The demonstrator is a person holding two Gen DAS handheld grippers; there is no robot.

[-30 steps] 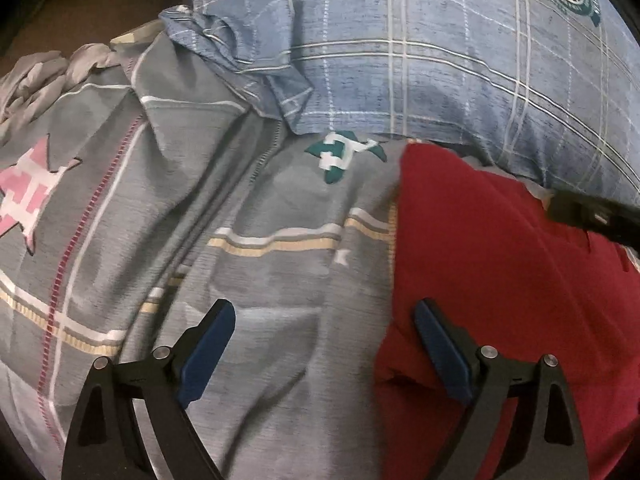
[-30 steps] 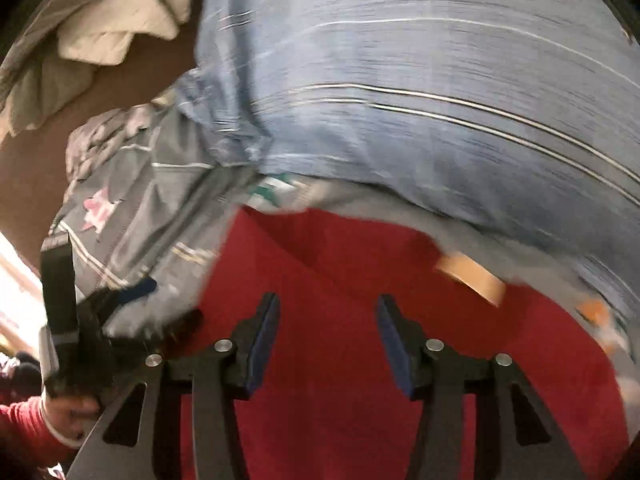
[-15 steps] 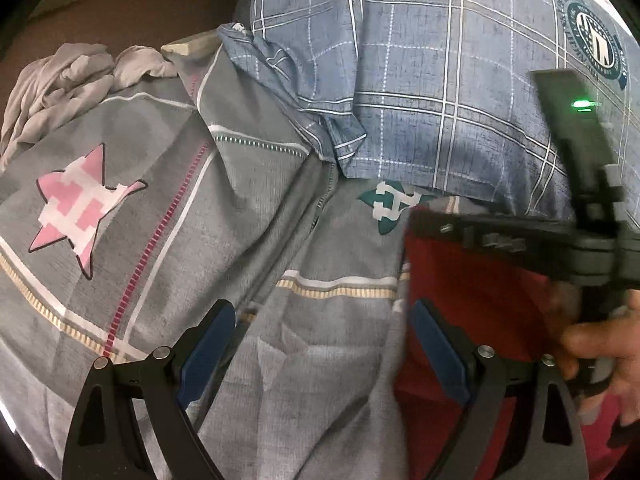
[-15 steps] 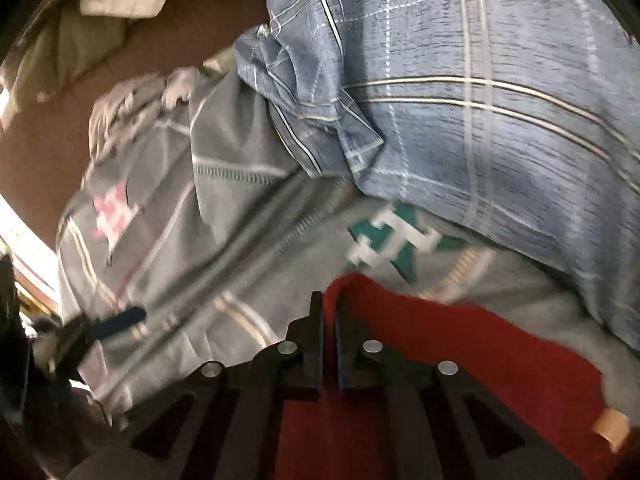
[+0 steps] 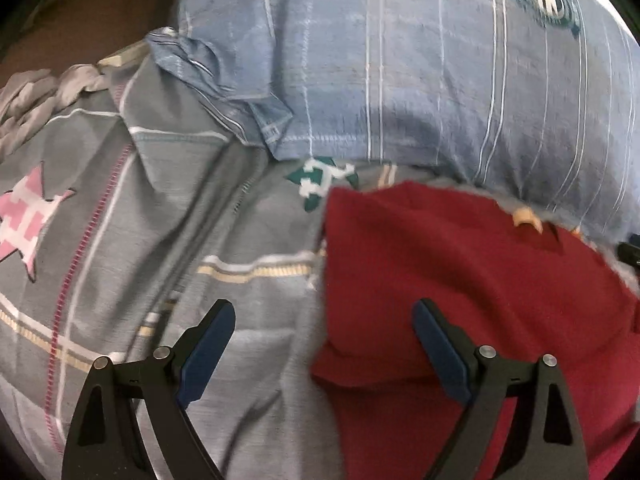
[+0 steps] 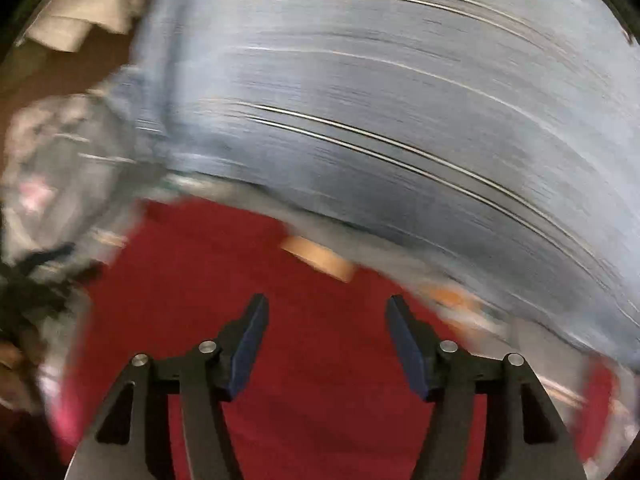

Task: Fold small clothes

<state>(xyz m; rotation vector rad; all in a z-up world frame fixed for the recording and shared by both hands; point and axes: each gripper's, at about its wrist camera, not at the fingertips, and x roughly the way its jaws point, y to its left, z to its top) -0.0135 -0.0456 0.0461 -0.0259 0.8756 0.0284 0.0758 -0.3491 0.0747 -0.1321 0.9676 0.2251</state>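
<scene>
The right gripper point(image 6: 324, 332), clamped shut half a second ago, now gapes over the red garment point(image 6: 304, 320); the left gripper point(image 5: 324, 336) stays spread, straddling that garment's point(image 5: 460, 264) edge at 3 o'clock on the grey bedsheet point(image 5: 160, 208); blue pillow point(image 5: 400, 64) at 12.

folded garment point(image 5: 460, 280) on bedsheet point(image 5: 160, 220), pillow point(image 5: 420, 80) behind it, crumpled cloth point(image 5: 36, 96) far left
</scene>
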